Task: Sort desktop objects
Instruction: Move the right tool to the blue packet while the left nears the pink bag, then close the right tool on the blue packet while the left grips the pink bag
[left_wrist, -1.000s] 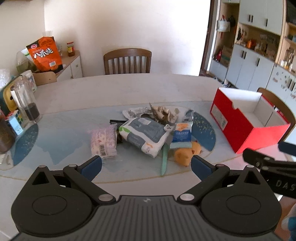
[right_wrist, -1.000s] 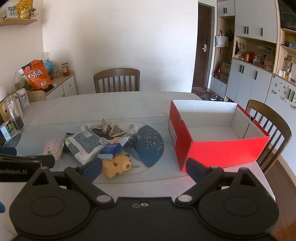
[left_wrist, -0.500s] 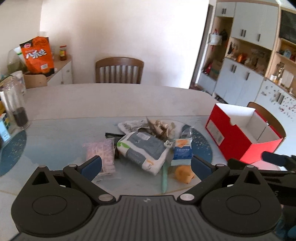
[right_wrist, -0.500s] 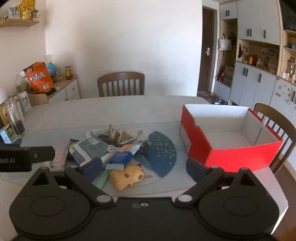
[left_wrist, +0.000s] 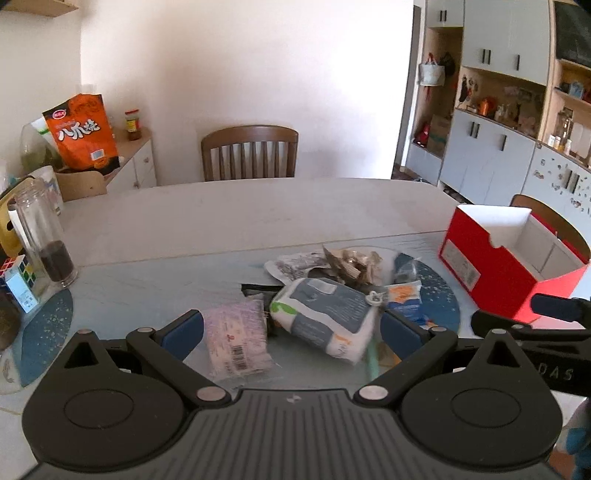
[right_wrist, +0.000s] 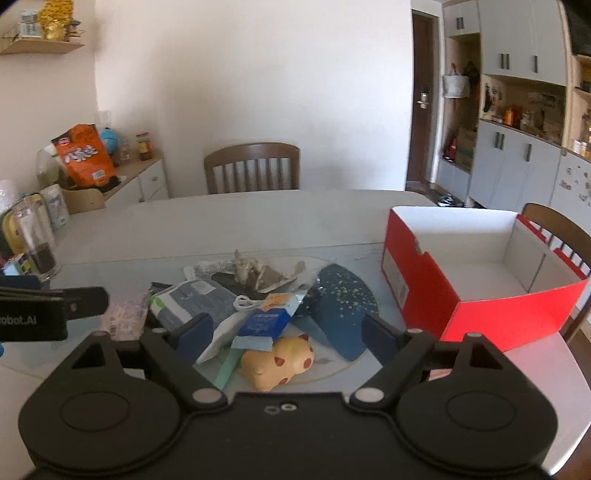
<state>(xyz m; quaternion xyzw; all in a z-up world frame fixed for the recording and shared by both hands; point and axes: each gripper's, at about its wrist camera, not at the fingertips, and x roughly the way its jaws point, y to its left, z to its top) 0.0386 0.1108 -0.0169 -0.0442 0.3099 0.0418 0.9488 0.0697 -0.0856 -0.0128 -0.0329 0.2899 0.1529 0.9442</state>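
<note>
Left wrist: left gripper (left_wrist: 291, 326) fingers apart, empty, over desk (left_wrist: 258, 218) pile; wet-wipes pack (left_wrist: 325, 317) soft, probably slippery; pinch its edge.
Right wrist: right gripper (right_wrist: 288, 330) fingers just narrowing, empty; squishy toy (right_wrist: 279, 363) below.

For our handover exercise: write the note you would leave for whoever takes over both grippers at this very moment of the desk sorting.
Left gripper: open, holding nothing, over the pink packet and grey-white pouch.
Right gripper: open, its fingers have just been closing a little; nothing held. The yellow spotted toy and blue packet lie between them.
Things: all in one pile on the table, left of the red box.
Done: nothing; the box looks empty.
Left: the whole pile.
</note>
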